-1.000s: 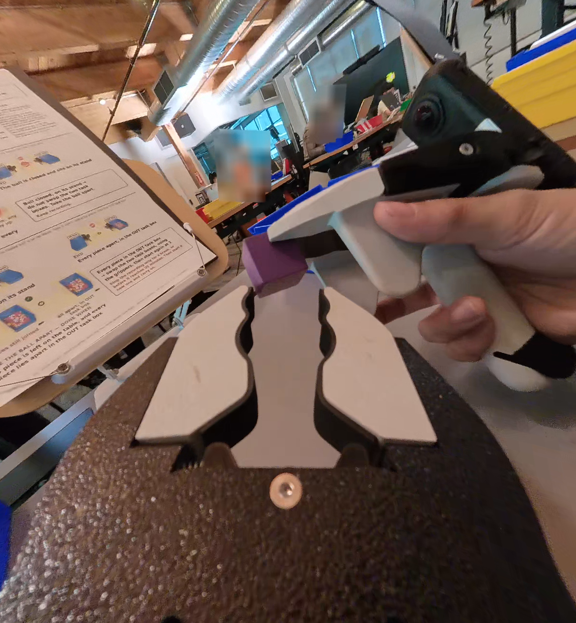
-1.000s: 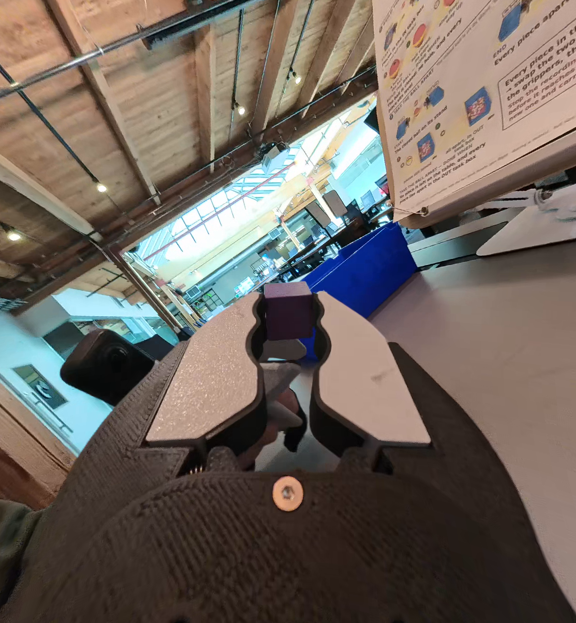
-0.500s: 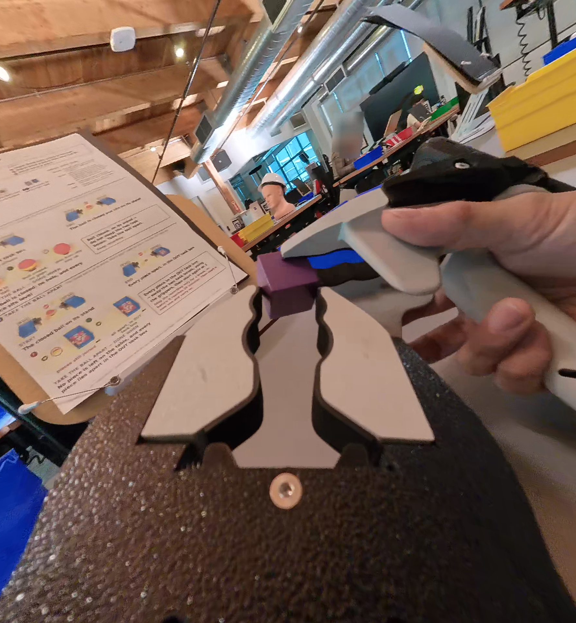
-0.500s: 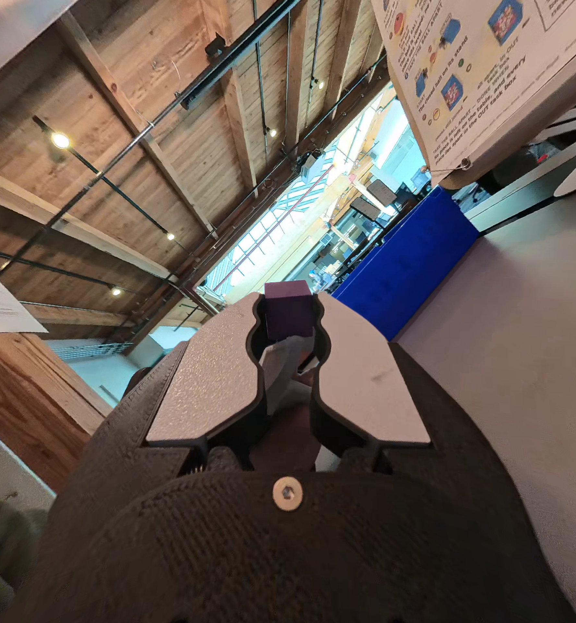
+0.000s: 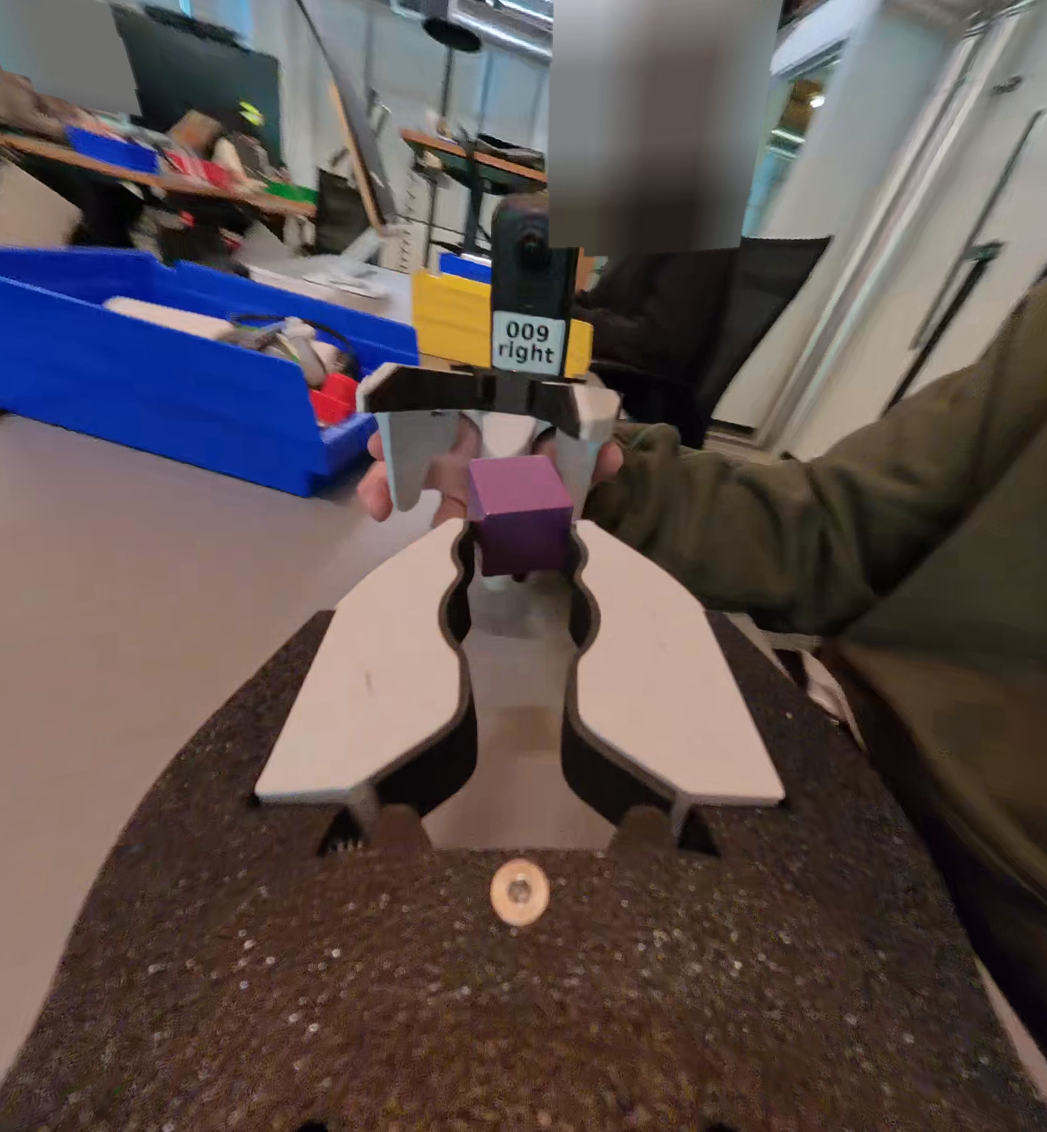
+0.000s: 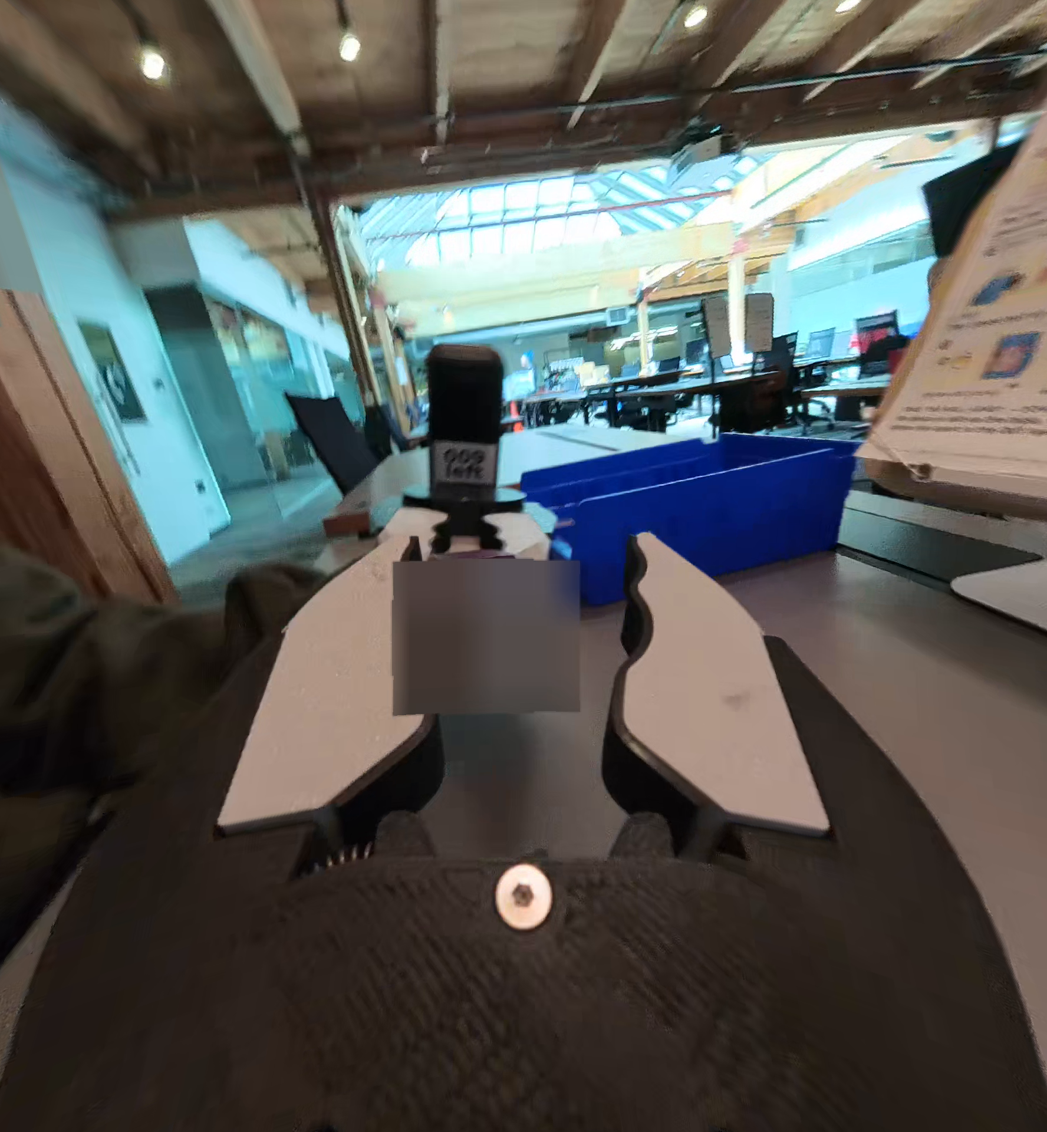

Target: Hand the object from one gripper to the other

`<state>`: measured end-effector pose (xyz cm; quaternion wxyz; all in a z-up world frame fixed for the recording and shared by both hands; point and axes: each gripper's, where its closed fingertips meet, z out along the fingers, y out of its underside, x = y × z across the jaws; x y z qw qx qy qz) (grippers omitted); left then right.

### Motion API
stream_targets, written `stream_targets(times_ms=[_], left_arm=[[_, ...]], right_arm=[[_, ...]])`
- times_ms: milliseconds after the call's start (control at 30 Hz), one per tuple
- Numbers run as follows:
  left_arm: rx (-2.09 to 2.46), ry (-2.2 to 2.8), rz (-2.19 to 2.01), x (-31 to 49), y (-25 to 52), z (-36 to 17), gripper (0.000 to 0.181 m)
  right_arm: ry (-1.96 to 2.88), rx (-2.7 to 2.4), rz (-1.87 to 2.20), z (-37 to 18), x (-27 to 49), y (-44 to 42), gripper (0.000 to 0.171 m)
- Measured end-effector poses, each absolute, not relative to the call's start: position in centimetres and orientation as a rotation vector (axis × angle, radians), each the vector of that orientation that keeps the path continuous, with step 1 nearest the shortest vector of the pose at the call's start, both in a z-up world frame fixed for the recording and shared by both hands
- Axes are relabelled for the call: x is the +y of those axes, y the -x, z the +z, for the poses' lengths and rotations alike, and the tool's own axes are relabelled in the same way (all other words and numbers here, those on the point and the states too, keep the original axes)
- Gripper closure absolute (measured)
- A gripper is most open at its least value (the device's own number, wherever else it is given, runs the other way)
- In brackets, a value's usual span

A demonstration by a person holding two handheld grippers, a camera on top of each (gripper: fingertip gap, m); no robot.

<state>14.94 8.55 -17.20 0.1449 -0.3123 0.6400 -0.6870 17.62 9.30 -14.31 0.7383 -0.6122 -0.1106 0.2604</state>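
Mid-handover, by the look of it: receiving side clamped, giving side let go or about to clear.

Pinches the purple cube [image 5: 521, 514] between the very tips of the left gripper [image 5: 518, 534], just above centre of the left wrist view, jaws closed onto its two side faces. Holds it up off the grey table [image 5: 110, 582], top face tilted slightly toward the lens, no more than the lower half seated between the pads.

Faces the right gripper [image 5: 490, 487] head-on, just above the cube in the same frame, gripped by a hand [image 5: 447, 484] in an olive sleeve [image 5: 754, 520]. Shows its jaws spread wider than the cube, left-of-frame finger well clear, the other finger behind the cube (touching or not: cannot tell). Confirms the spread in the right wrist view, right gripper [image 6: 524, 545] gaping at centre, with the left gripper [image 6: 469, 539] beyond it and only a purple sliver above the blurred patch.

Leaves a blue bin [image 5: 141, 380] at left of frame and a yellow bin [image 5: 447, 318] behind, neither involved.

Next, probably: draw the right gripper straight back along its own fingers, without brushing the cube. Keep the left squeeze firm meanwhile, given so shallow a tip hold; any sideways knock risks twisting the cube out.
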Motion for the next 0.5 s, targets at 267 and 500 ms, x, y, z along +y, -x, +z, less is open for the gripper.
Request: stream_targets(times_ms=[267,500], left_arm=[[1.918,0.956,-2.045,7.9,-14.7,-18.1,0.153],[1.651,0.842,-1.697,10.5,-16.8,-17.3,0.151]], right_arm=[[1.458,-0.379,0.67,-16.4,9.4,-14.5,0.142],[1.486,-0.099,0.694,-16.4,11.2,-17.0,0.143]])
